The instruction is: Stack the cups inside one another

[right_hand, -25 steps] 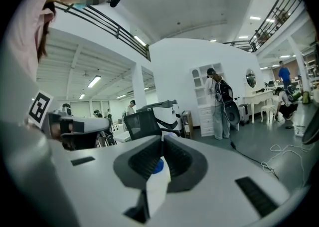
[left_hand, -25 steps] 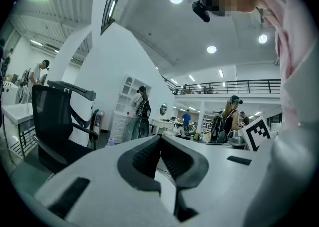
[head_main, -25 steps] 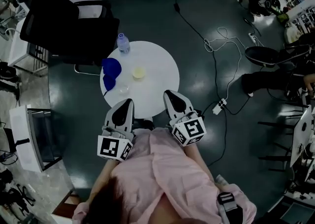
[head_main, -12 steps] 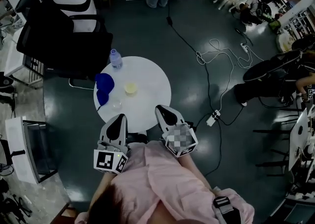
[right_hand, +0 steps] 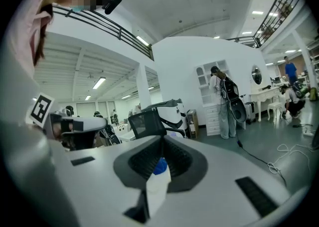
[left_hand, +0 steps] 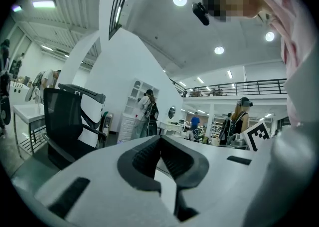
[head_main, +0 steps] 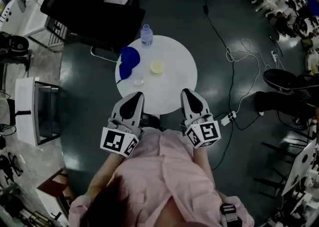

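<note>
A round white table (head_main: 174, 89) carries a blue cup (head_main: 129, 60) lying at its left, a pale yellow cup (head_main: 156, 67) near the middle and a small clear cup (head_main: 138, 80) in front of the blue one. My left gripper (head_main: 137, 95) and right gripper (head_main: 188, 92) hover side by side over the table's near edge, short of the cups. In the left gripper view the left gripper (left_hand: 159, 137) has its jaws meeting at the tips, empty. The right gripper (right_hand: 162, 138) is shut too, with a water bottle (right_hand: 158, 181) showing through the slit below its tips.
The water bottle (head_main: 146, 34) with a blue cap stands at the table's far edge. A black office chair (head_main: 94, 1) sits behind the table. A white cabinet (head_main: 36, 111) is at the left. Cables and a power strip (head_main: 229, 117) lie on the floor at the right.
The head view has shifted, so the table sits higher and further right in it. Both grippers stay shut near the table's front edge; no cup has moved.
</note>
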`<state>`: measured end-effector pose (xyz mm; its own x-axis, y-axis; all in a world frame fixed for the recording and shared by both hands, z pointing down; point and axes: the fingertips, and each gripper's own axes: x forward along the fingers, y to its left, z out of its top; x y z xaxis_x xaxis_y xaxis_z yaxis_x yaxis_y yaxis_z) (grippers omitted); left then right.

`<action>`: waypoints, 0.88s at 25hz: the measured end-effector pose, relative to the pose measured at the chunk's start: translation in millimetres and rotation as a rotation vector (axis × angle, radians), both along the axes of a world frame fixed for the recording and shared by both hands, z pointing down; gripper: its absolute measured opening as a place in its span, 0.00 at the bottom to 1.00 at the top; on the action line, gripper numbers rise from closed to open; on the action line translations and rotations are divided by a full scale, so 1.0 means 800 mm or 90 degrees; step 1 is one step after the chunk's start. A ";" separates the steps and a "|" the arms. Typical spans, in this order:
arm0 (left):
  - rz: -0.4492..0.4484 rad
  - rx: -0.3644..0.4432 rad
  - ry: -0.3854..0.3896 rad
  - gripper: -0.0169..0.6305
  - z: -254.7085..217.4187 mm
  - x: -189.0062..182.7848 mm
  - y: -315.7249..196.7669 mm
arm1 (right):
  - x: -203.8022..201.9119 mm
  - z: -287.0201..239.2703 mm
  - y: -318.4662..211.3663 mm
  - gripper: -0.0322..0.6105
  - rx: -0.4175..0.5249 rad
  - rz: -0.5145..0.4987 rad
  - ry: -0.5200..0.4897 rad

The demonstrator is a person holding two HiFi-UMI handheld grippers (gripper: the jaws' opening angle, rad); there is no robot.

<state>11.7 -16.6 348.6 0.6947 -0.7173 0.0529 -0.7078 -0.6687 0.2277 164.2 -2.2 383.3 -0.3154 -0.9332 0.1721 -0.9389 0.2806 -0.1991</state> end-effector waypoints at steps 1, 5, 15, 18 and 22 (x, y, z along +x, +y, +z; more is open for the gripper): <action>-0.014 -0.001 0.001 0.05 -0.002 -0.011 -0.001 | -0.007 0.000 -0.006 0.11 -0.006 -0.015 -0.002; -0.062 0.000 -0.005 0.05 -0.003 -0.057 -0.015 | -0.045 0.017 -0.044 0.11 -0.043 -0.071 0.010; -0.104 -0.044 -0.014 0.05 0.005 -0.126 -0.058 | -0.171 0.166 -0.122 0.21 -0.273 -0.197 -0.001; -0.107 -0.056 -0.013 0.05 0.006 -0.135 -0.073 | -0.193 0.220 -0.127 0.23 -0.360 -0.221 0.022; -0.107 -0.065 -0.013 0.05 0.013 -0.143 -0.096 | -0.198 0.280 -0.142 0.24 -0.441 -0.209 0.046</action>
<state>-103.0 -93.5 359.1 0.5631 -0.8137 0.1447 -0.8132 -0.5143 0.2725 5.9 -115.5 607.2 -0.5238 -0.4650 0.7137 -0.8460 0.3814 -0.3725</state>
